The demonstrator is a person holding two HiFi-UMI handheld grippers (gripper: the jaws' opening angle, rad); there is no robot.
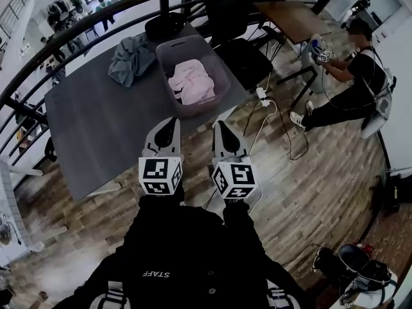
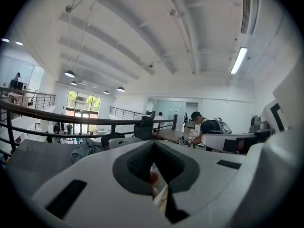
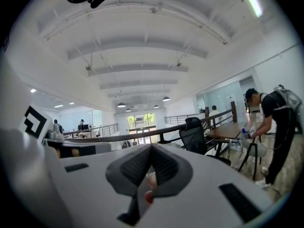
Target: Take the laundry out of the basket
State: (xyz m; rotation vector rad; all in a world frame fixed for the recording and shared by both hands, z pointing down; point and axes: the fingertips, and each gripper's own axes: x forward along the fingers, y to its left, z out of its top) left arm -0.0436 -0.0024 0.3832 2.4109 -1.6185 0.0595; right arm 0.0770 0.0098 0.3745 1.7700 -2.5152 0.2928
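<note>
A translucent laundry basket stands on the grey table near its right edge. A pink bundle of laundry lies inside it. A grey garment lies crumpled on the table just left of the basket, and it also shows in the left gripper view. My left gripper and right gripper are held side by side at the table's near edge, short of the basket. Both point toward it. The jaws of each meet at the tip with nothing between them.
A black office chair stands right of the basket. A dark railing curves behind the table. A power strip with cables lies on the wooden floor. A person crouches at the right by a wooden table.
</note>
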